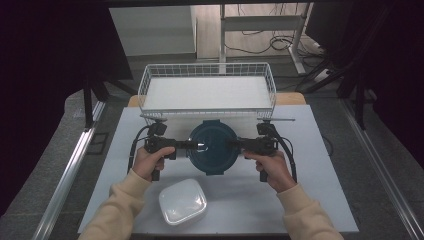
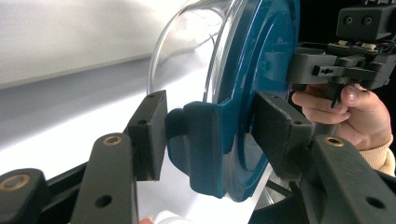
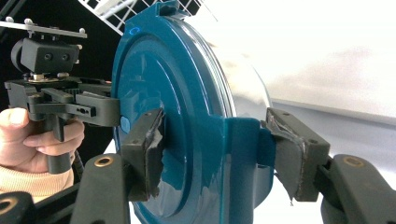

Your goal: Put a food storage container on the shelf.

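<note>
So both tongs are clamped on the round clear glass container with the dark teal plastic lid (image 1: 213,146). The left tongs (image 1: 186,145) pinch the lid's side latch, pads on either side of it; the right tongs (image 1: 239,145) do the same on the opposite latch. The container sits just in front of the white wire basket (image 1: 207,70). A white rounded square lidded box (image 1: 182,201) is nearer the person, on the grey tabletop (image 1: 320,170).

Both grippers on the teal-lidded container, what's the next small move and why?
Probably carry it forward over the white wire basket. The left gripper and right gripper each clamp a side latch tab of the round glass container with the teal lid, and the basket sits just behind.
</note>
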